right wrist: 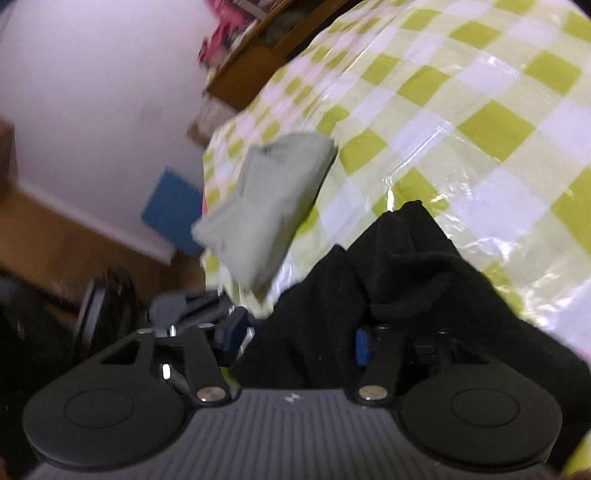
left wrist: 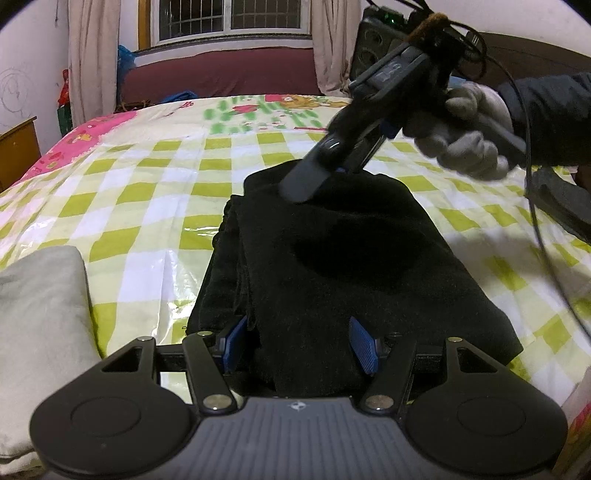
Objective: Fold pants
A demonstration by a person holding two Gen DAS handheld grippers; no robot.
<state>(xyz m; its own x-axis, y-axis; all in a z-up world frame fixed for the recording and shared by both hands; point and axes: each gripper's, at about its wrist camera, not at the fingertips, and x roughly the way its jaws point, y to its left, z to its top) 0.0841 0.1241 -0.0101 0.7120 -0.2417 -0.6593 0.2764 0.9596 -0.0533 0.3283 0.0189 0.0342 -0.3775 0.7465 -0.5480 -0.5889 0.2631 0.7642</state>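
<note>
While the black pants lie folded into a thick, long bundle on the bed cover, a green-and-white checked sheet under glossy clear plastic, 2 grippers sit at opposite ends of them. From the left wrist view, the left gripper is at the near end of the bundle: its 2 blue pads stand apart with a fold of black cloth between them, the left pad right at the cloth's edge, the right pad apparently lying on top of the fabric; whether they actually pinch it cannot be told. At the far end, the right gripper slants down onto the pants, held by a hand in a pale glove with a dark sleeve behind it. Its tip meets the top layer of cloth.

Seen from the right wrist view, which is motion-blurred, the right gripper has black fabric bunched up between its blue pads, filling the gap. The jaws are partly open, and a firm grip cannot be confirmed.

Beside the pants, near the bed's edge, lies a folded grey-green garment. A window with curtains shows beyond the bed.
</note>
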